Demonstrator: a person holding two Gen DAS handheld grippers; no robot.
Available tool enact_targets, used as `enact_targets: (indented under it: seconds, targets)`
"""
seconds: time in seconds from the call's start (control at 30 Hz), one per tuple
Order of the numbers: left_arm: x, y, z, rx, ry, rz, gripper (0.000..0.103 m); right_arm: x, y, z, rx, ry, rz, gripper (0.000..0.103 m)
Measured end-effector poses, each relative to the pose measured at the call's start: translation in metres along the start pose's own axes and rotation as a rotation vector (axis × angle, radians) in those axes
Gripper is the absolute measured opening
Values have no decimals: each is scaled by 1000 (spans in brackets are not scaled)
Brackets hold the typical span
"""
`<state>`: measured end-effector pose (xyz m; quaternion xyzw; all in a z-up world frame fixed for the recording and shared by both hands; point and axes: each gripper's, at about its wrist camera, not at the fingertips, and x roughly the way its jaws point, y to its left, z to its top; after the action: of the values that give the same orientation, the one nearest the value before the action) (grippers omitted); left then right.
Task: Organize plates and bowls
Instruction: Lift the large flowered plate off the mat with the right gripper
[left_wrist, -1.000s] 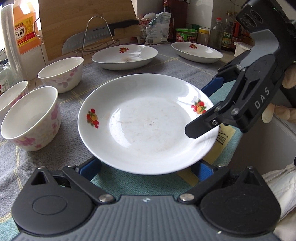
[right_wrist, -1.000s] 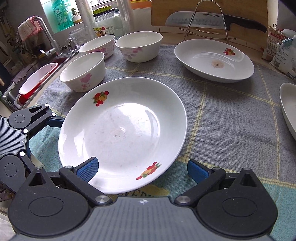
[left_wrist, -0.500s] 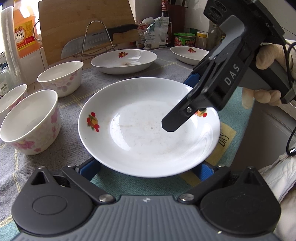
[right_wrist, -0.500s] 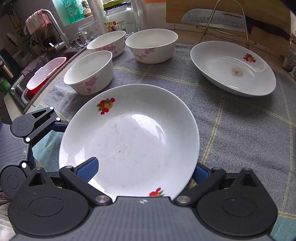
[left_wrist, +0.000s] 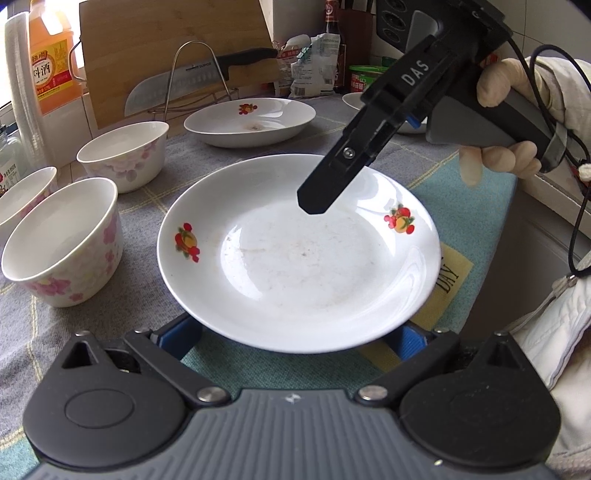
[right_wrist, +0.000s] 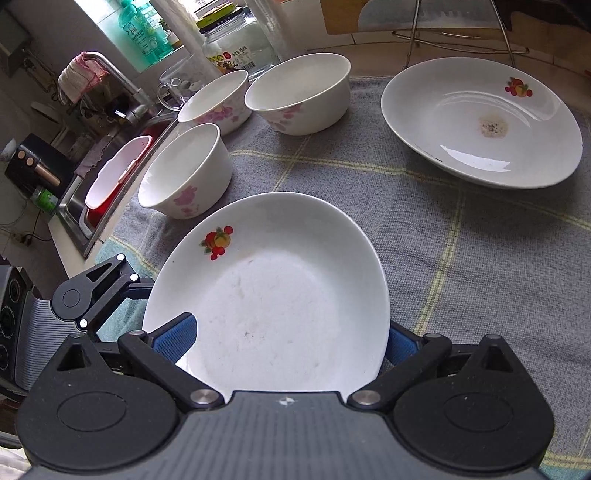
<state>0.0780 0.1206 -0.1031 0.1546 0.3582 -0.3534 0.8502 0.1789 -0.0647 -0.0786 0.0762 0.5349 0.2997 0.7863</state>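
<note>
A white plate (left_wrist: 299, 258) with fruit prints lies on a grey checked cloth (right_wrist: 461, 240) on the counter, nearest both cameras. The left gripper (left_wrist: 295, 338) is spread wide, its blue pads on either side of the plate's near rim; whether they touch it cannot be told. In the left wrist view the right gripper (left_wrist: 314, 201) reaches in from the right, held by a gloved hand (left_wrist: 498, 122), its black tip poised above the plate's far side. In the right wrist view its blue fingers (right_wrist: 173, 338) also stand wide apart, flanking the plate's near edge and gripping nothing that can be seen.

Just left of the plate sit three white bowls with pink flowers: a near bowl (left_wrist: 62, 243), a second (left_wrist: 123, 160) behind it and a third (left_wrist: 26, 195) at the left edge. Beyond the plate, well apart, lies a second plate (left_wrist: 251, 122) with a brown stain in its middle. A third plate (left_wrist: 356, 101) is partly hidden behind the right gripper.

At the back, a knife (left_wrist: 199, 79) rests on a wire stand against a wooden board (left_wrist: 166, 40), beside an orange bottle (left_wrist: 50, 59). A sink (right_wrist: 96, 184) lies left of the counter.
</note>
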Motion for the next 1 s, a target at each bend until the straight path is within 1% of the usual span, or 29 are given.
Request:
enact_targets:
  seconds: [0.13, 0.37, 0.53, 0.77, 1.0]
  targets:
    - [0, 0, 1, 8, 0, -5, 103, 2, -1, 5, 2, 15, 17, 103]
    - [1, 2, 3, 41, 3, -25, 103, 6, 0, 16, -27, 85, 27, 103]
    - [0, 3, 4, 75, 0, -33, 103, 6, -3, 21, -6, 116, 43, 103]
    - [1, 4, 5, 102, 1, -46, 103, 7, -11, 28, 69, 129, 72, 103]
    - [-1, 6, 5, 113, 6, -57, 103, 7, -11, 31, 71, 155, 72, 103]
